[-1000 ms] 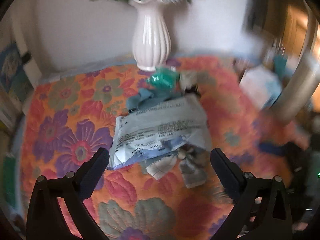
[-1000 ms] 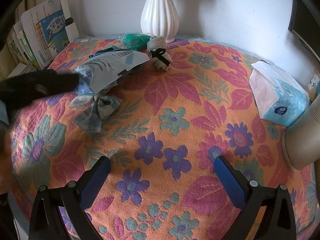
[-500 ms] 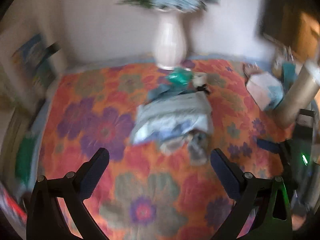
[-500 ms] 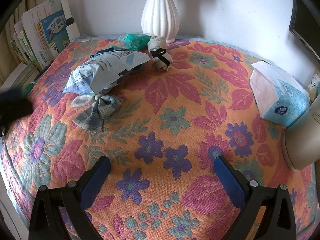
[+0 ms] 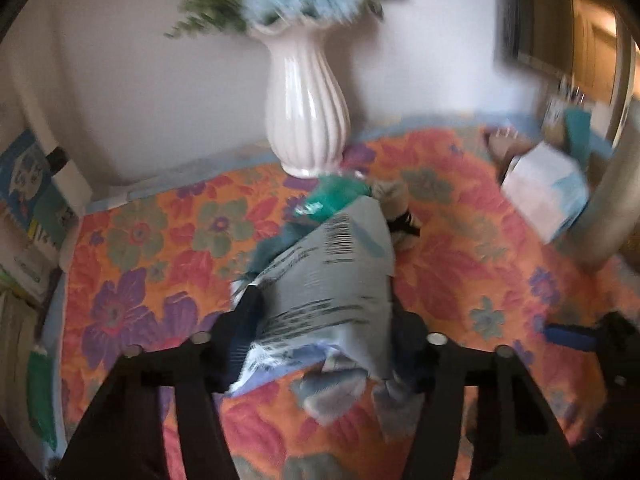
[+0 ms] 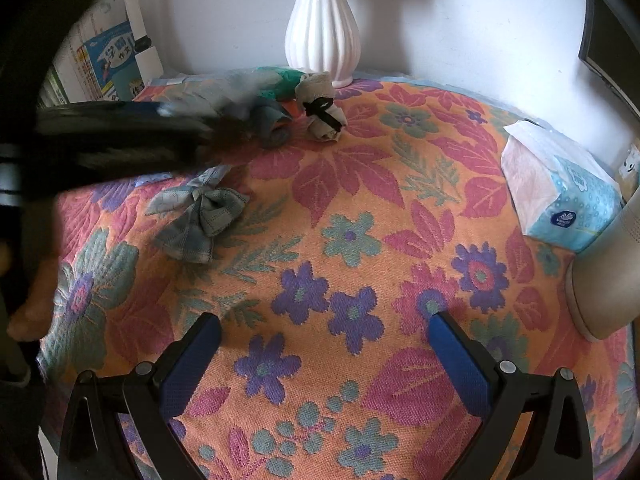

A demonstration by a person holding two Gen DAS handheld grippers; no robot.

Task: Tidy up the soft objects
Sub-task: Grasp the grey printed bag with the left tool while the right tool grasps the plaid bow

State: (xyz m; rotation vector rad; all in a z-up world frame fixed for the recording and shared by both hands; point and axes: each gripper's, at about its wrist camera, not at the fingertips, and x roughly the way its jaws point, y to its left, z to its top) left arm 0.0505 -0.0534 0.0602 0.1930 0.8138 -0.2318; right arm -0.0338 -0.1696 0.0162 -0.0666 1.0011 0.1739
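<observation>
My left gripper (image 5: 324, 332) is shut on a grey printed plastic pouch (image 5: 336, 276), its fingers pressing the pouch's two sides. In the right wrist view the left gripper (image 6: 120, 136) is a dark blur at the left, with the pouch (image 6: 224, 84) blurred and lifted. A grey checked bow (image 6: 198, 220) lies on the floral cloth (image 6: 360, 200). A blue sock roll (image 6: 272, 124), a beige roll with a black band (image 6: 320, 108) and a green bundle (image 6: 284, 84) lie near the vase. My right gripper (image 6: 324, 352) is open and empty above the cloth.
A white ribbed vase (image 6: 322, 24) with flowers stands at the back against the wall. A tissue pack (image 6: 560, 196) and a beige cylinder (image 6: 604, 272) are at the right. Books (image 6: 112, 64) stand at the back left.
My left gripper moved back in over the pile and closed on the grey pouch, which has come up off the bow and sock. The right gripper has not moved.
</observation>
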